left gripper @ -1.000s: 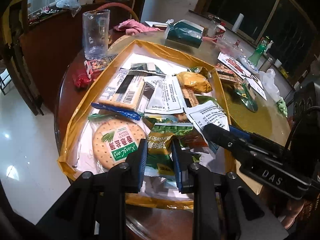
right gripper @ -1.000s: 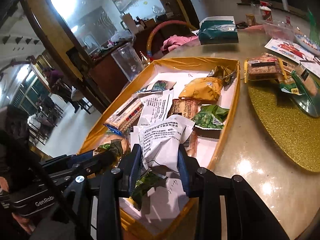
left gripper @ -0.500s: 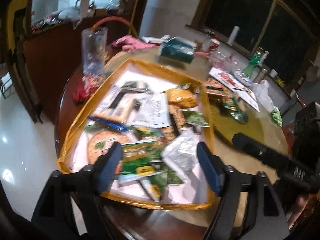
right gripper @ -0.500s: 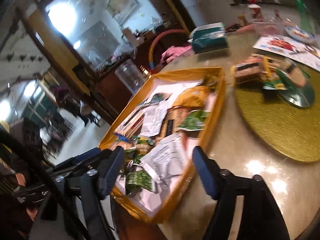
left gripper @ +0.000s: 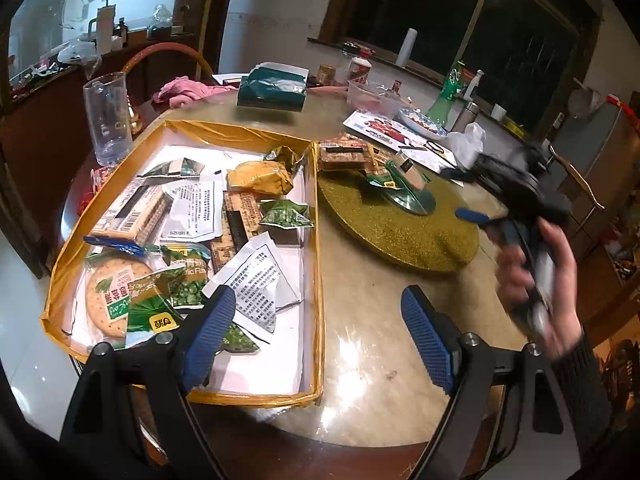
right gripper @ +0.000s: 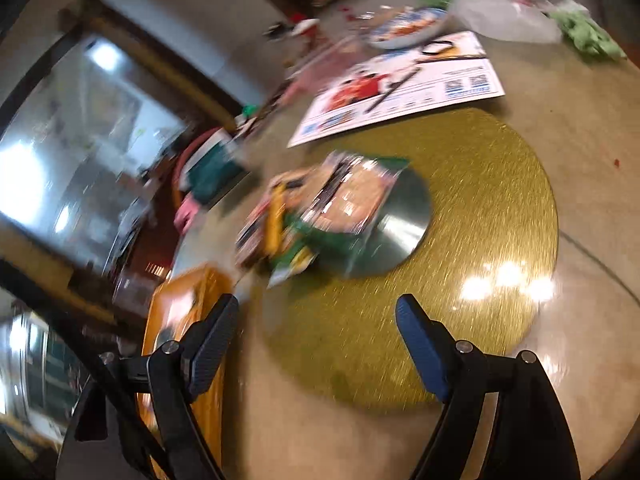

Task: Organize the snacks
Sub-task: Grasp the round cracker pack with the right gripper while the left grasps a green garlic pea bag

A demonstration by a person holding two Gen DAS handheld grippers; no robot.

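Note:
A yellow-rimmed box on the round table holds several snack packets: a round cracker pack, green pea packets, white packets and a yellow bag. My left gripper is open and empty above the box's near right corner. My right gripper is open and empty over the gold mat, facing a blurred pile of snacks on a silver disc. The box edge shows in the right wrist view. The right hand and tool show in the left wrist view.
A tall glass stands left of the box. A green packet, a plastic tub, a green bottle, a leaflet and a plate lie at the back. Snacks sit on the mat.
Both grippers let go of their packets in the box, opened wide and pulled back. The right gripper swung right to the gold mat; the left moved right over the box corner.

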